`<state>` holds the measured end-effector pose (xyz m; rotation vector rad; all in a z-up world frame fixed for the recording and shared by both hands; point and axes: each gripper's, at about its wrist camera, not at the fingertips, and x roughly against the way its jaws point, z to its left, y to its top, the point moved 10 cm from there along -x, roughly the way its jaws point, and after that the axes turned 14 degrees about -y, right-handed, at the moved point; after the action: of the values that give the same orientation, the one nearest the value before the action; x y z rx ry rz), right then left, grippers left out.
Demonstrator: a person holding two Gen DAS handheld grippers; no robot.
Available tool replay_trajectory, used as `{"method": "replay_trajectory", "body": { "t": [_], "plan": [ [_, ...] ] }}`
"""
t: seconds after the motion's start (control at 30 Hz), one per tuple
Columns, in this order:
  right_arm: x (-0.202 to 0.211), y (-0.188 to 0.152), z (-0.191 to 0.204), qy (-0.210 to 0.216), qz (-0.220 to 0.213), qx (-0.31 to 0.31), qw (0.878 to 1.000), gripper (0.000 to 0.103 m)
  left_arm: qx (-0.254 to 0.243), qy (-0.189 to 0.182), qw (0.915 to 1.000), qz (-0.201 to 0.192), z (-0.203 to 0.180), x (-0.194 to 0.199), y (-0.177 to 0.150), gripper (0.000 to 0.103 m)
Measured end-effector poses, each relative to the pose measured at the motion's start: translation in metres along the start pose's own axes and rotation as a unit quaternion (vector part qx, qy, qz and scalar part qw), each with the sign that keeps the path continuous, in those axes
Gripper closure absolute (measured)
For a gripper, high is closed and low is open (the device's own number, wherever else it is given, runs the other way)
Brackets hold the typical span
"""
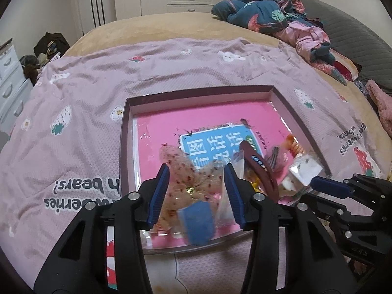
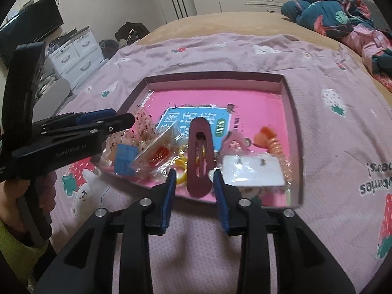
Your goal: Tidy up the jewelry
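A shallow box (image 1: 127, 132) (image 2: 292, 112) with a pink book in its bottom lies on the bed. Its near end holds jewelry: a sheer dotted bow (image 1: 181, 166) (image 2: 144, 125), a blue block (image 1: 198, 223) (image 2: 125, 158), a dark red hair clip (image 1: 262, 169) (image 2: 199, 152), a white earring card (image 2: 252, 170) (image 1: 303, 169), an orange coil tie (image 2: 272, 139) and yellow rings (image 2: 181, 164). My left gripper (image 1: 196, 183) is open, its fingers on either side of the bow and blue block. My right gripper (image 2: 194, 186) is open at the near end of the hair clip.
The box lies on a pink strawberry-print blanket (image 1: 73, 93) over a tan bedspread. Crumpled clothes (image 1: 269, 12) are piled at the far right. White drawers (image 2: 76, 54) stand left of the bed, wardrobes behind it.
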<state>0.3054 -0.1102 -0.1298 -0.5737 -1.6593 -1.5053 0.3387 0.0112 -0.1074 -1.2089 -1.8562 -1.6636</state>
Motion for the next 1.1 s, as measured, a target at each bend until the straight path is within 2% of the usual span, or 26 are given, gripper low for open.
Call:
{"method": "replay_trajectory", "body": {
  "t": [0.23, 0.43, 0.5, 0.53, 0.7, 0.83, 1.1],
  "plan": [
    [0.033, -0.001, -0.018, -0.014, -0.026, -0.014, 0.999, 0.053, -0.007, 0.0, 0.9999, -0.015, -0.015, 0.019, 0.008, 0.05],
    [0.068, 0.0, -0.027, -0.03, -0.057, -0.017, 0.998, 0.03, -0.014, -0.002, 0.9992, -0.037, -0.033, 0.046, 0.014, 0.038],
    [0.078, 0.0, -0.03, -0.036, -0.067, -0.017, 0.997, 0.019, -0.016, -0.002, 0.9988, -0.047, -0.039, 0.058, 0.015, 0.03],
    [0.085, -0.001, -0.032, -0.041, -0.074, -0.018, 0.996, 0.017, -0.015, -0.003, 0.9986, -0.051, -0.041, 0.062, 0.016, 0.028],
    [0.112, -0.002, -0.036, -0.047, -0.098, -0.02, 0.994, 0.011, -0.012, -0.006, 0.9971, -0.075, -0.053, 0.089, 0.015, 0.016],
    [0.132, -0.004, -0.04, -0.046, -0.116, -0.028, 0.992, 0.008, -0.011, -0.005, 0.9955, -0.094, -0.062, 0.112, 0.008, 0.01],
    [0.163, -0.009, -0.04, -0.049, -0.141, -0.028, 0.988, 0.006, -0.01, 0.002, 0.9935, -0.113, -0.071, 0.142, -0.01, 0.009]
  ]
}}
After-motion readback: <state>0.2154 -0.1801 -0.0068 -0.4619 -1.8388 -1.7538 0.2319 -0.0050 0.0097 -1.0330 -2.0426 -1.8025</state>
